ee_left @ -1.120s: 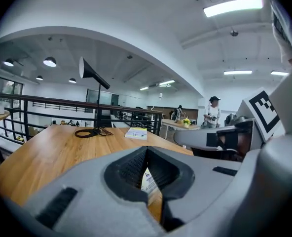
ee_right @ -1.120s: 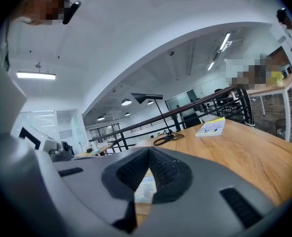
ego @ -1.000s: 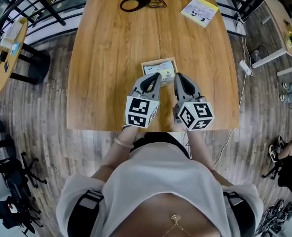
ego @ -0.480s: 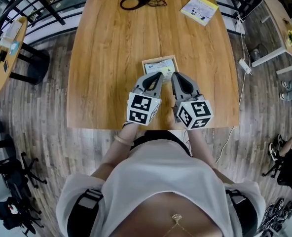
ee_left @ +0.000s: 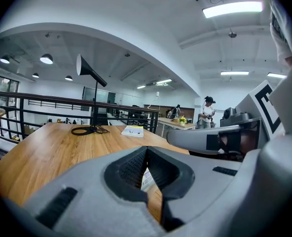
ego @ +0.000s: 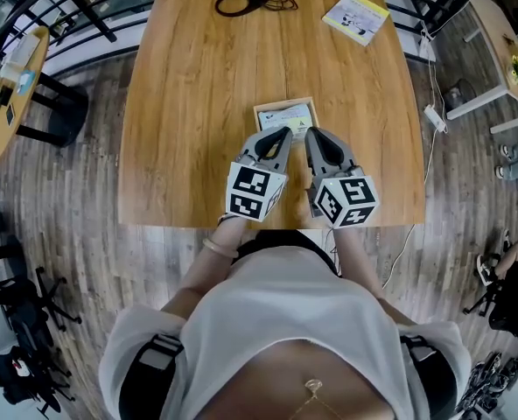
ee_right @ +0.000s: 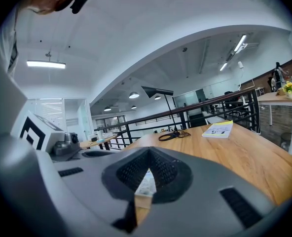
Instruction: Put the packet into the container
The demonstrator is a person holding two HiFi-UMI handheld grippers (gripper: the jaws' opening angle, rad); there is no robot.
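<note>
A small wooden container [ego: 262, 110] sits on the table's near middle with a white and green packet [ego: 287, 118] lying flat inside it. My left gripper [ego: 283, 132] and right gripper [ego: 312, 133] hang side by side just short of the container's near edge, both shut and empty. In the left gripper view the jaws [ee_left: 147, 148] meet at the tips, with the packet [ee_left: 146, 179] showing through the gap behind them. In the right gripper view the closed jaws [ee_right: 148, 150] frame the packet [ee_right: 147, 181] and the container's wooden wall [ee_right: 141, 201].
A black coiled cable [ego: 244, 3] lies at the table's far edge and a yellow booklet [ego: 355, 17] at its far right corner. A round side table [ego: 12, 94] stands to the left, with a railing behind. A person [ee_left: 207, 112] stands far off.
Both grippers stay shut and have barely shifted toward the container. The packet lies in the container as before.
</note>
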